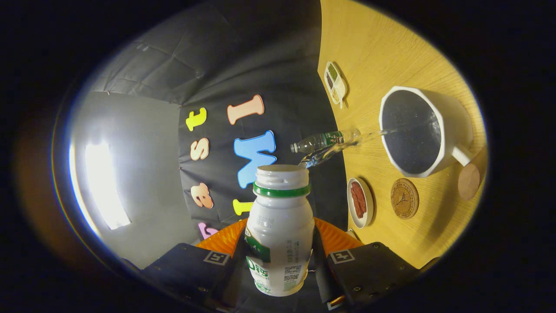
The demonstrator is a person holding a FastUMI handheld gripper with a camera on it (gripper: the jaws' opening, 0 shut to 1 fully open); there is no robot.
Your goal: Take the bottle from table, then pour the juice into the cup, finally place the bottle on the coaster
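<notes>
My gripper is shut on a white juice bottle with a green neck ring and no cap, one finger pressing on each side of its body. I hold the bottle tipped on its side towards the wooden table. A thin clear stream runs from its mouth into the white angular cup, which stands beyond the fingers and has a dark inside. A round cork coaster with a printed emblem lies on the table beside the cup.
A clear plastic water bottle stands at the table's far edge, close to the stream. A small white dish of red pieces lies by the coaster. A divided dish of seasonings sits further off. A plain cork disc lies under the cup's handle.
</notes>
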